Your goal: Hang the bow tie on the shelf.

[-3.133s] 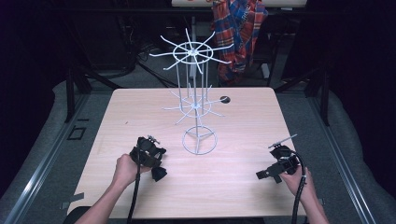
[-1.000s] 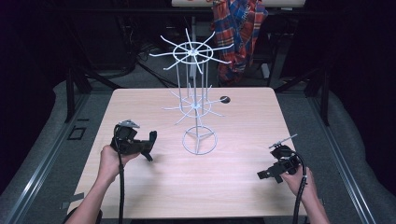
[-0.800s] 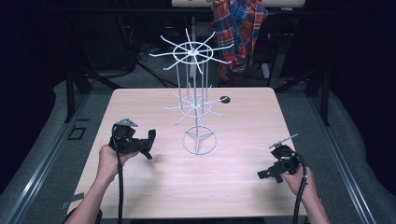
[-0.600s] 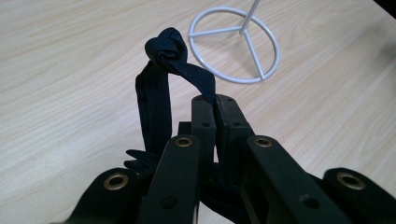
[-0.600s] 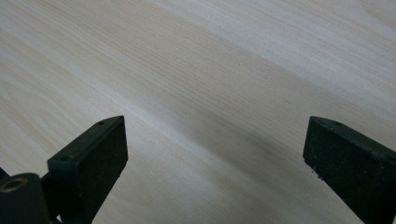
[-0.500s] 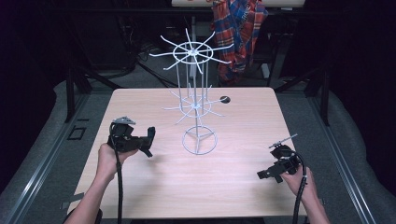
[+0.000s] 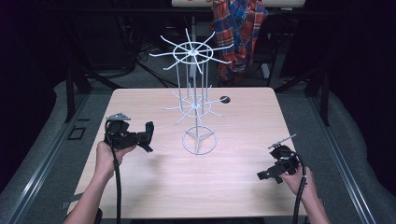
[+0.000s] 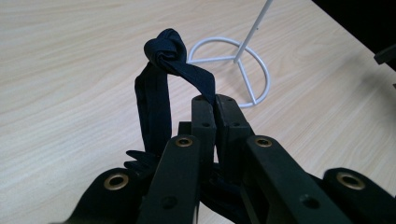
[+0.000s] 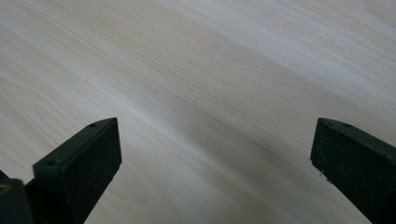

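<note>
Left gripper, left of centre, above the worktop: jaws fully closed, pinching one end of a dark blue band. In the left gripper view, band rising from the pinch in a loop and ending in a knot that stands free ahead of the jaw tips; knot apart from everything, well short of the rack.

Rack: white wire, upright at mid worktop, two tiers of radial hooks above a ring base. All hooks bare.

Change over the last few seconds: left gripper no longer low beside the base ring, now drawn back to the left and raised, jaws swung from tilted to near level and aimed right, toward the lower tier. Grip on the band unchanged throughout the last second.

Right gripper, near right corner: same place as before, jaws wide apart over bare wood, holding nothing.

Reading: band picked up and carried, hanging not yet begun. Likely next: loop brought over a hook tip on the lower tier, then released. Risk: loop is narrow and limp, so a slight miss slides it off the wire.

Also present: small dark disc on the far worktop; plaid shirt beyond the worktop.
</note>
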Tool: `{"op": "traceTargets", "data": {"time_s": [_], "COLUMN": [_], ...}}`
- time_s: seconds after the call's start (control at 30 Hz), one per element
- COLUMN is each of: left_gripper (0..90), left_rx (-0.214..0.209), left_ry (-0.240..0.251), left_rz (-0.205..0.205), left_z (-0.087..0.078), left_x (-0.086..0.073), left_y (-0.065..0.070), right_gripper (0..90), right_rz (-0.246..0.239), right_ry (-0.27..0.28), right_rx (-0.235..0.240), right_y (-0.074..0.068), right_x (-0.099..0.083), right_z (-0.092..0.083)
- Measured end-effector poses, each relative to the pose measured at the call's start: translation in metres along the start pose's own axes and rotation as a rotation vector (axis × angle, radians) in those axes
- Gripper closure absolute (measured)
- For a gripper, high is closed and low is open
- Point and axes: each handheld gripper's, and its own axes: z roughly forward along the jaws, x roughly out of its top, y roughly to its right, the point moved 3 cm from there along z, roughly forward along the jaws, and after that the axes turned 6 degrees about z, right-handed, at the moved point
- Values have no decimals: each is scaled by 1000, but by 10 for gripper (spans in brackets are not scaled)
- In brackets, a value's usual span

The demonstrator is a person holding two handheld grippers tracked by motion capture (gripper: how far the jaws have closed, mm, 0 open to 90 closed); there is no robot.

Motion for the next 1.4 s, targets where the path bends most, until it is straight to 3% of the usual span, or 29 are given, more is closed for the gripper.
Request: {"op": "traceTargets", "data": {"time_s": [0.1,0.2,0.33,0.4,0.47,0.7,0.73,0.77,1.4], "left_gripper": [872,872,873,872,872,872,872,872,872], "left_rx": [-1,17,19,18,23,36,33,34,38], "left_ry": [16,20,30,33,45,68,65,72,127], "left_rz": [-5,0,-10,-11,-14,-9,-9,-13,0], "left_z": [-1,-1,-2,-2,-1,-2,-2,-2,-2], "left_x": [1,2,4,5,6,14,14,15,35], "left_y": [-1,-2,-3,-4,-4,-6,-6,-6,-7], "right_gripper": [10,1,0,0,0,0,0,0,0], "right_rz": [4,-31,-13,-38,-12,-39,-1,-22,-18], "right_ry": [8,-25,-2,-32,0,-33,15,-12,-27], "right_rx": [9,-5,-3,-8,-7,3,15,10,19], "right_y": [-1,1,-1,0,-1,0,-2,-1,-1], "right_x": [0,1,0,1,0,1,0,0,0], "right_z": [1,0,1,0,2,0,3,1,2]}}
